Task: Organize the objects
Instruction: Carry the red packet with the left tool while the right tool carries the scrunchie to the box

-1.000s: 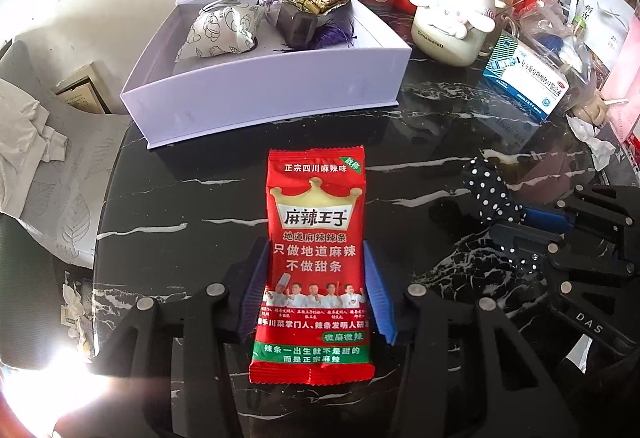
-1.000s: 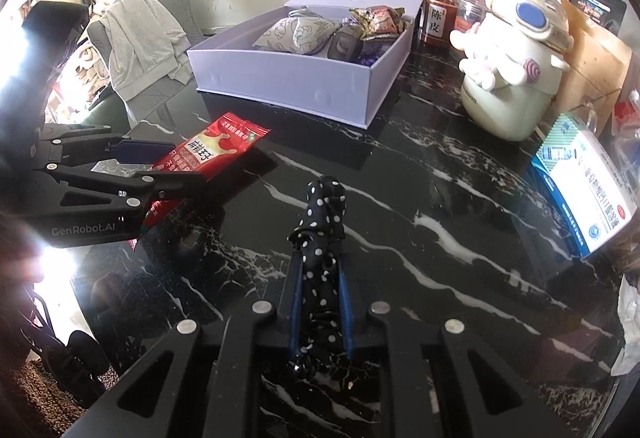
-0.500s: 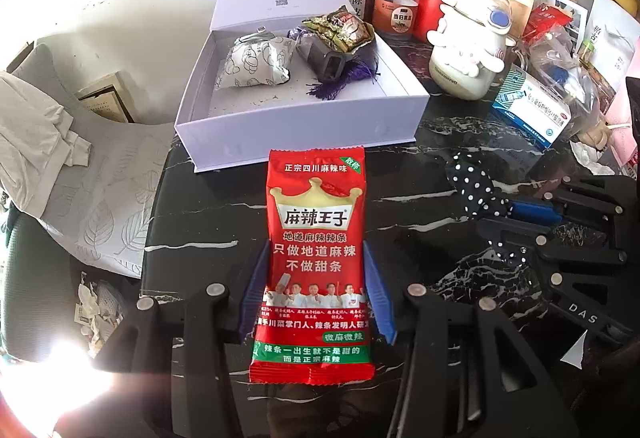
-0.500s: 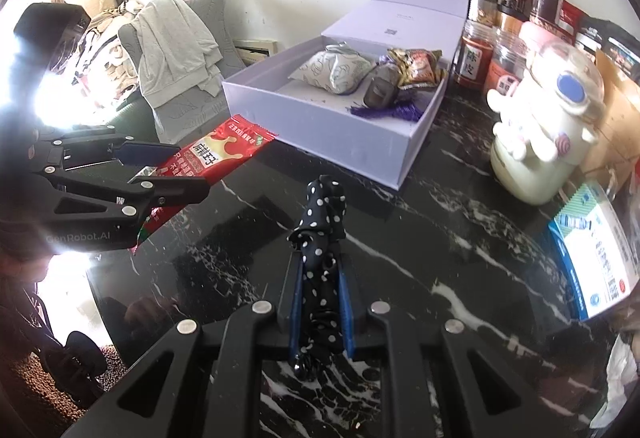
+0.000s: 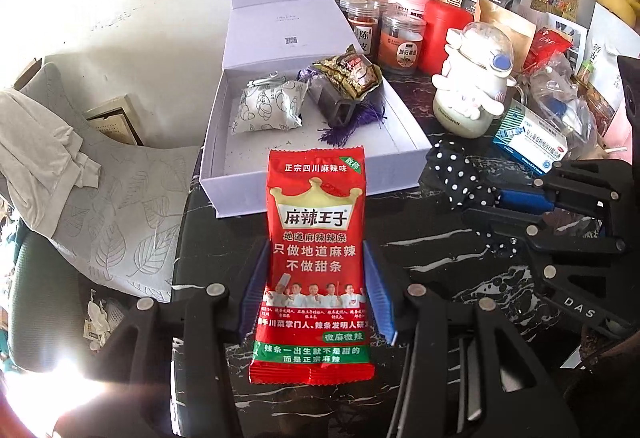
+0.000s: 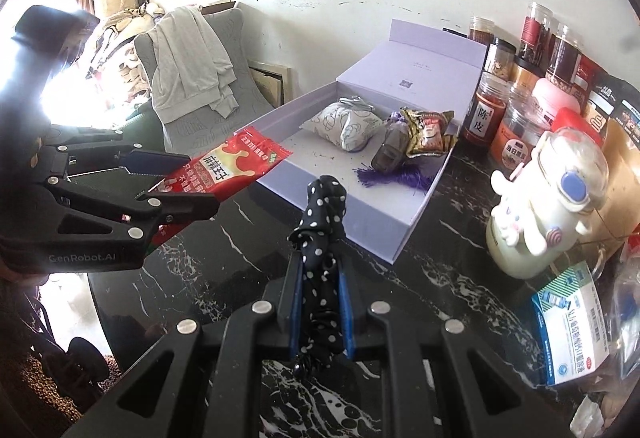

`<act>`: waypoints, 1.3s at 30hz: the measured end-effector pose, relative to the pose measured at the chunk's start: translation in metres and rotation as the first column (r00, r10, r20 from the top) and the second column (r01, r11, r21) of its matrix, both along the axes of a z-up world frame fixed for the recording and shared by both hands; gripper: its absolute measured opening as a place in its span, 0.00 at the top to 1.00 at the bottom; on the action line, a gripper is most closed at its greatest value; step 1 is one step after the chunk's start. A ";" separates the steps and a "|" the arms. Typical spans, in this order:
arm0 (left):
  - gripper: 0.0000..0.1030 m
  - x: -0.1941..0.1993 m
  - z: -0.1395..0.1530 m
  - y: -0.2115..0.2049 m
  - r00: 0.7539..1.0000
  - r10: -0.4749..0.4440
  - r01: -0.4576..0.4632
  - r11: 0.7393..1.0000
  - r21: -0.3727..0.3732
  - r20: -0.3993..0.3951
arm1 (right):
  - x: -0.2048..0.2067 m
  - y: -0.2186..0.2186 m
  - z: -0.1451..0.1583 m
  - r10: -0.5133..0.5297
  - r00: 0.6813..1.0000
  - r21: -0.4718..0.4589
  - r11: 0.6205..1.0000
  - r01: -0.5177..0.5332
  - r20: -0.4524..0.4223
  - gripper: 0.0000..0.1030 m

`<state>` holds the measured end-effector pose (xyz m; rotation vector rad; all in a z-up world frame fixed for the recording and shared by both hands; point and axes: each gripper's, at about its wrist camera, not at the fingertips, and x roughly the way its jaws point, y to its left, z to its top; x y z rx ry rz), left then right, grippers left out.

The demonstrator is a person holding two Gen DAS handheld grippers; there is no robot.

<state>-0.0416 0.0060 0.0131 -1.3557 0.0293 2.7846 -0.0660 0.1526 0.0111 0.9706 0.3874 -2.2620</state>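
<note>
My left gripper (image 5: pixel 316 294) grips the red snack packet (image 5: pixel 316 250) above the black marble table (image 5: pixel 440 270), its tip possibly over the lavender box (image 5: pixel 320 142). My right gripper (image 6: pixel 320 302) is clenched on the polka-dot cloth (image 6: pixel 322 238).

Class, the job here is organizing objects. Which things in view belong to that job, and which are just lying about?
Part of the job:
- red snack packet, held in the left gripper
- polka-dot cloth, held in the right gripper
- open lilac box, already holding small items

Lying about:
- jars
- white character bottle
- medicine carton
- grey garment on the chair
</note>
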 end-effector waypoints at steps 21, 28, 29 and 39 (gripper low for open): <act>0.57 -0.081 0.013 -0.014 1.000 -0.016 0.015 1.000 -0.011 -0.017 | -0.068 -0.019 0.011 0.007 1.000 -0.020 1.000 -0.007 -0.002 0.85; 0.57 -0.115 0.002 -0.020 0.999 -0.032 0.032 0.999 -0.010 0.003 | -0.095 -0.026 0.003 0.008 1.000 -0.008 1.000 -0.008 0.010 0.85; 0.57 -0.120 0.000 -0.021 0.999 -0.036 0.036 0.999 -0.010 0.006 | -0.099 -0.027 0.001 0.009 1.000 -0.006 1.000 -0.009 0.013 0.85; 0.57 -0.165 -0.019 -0.030 0.997 -0.074 0.075 0.997 -0.034 0.032 | -0.133 -0.037 -0.015 0.014 0.999 0.007 1.000 -0.014 0.035 0.85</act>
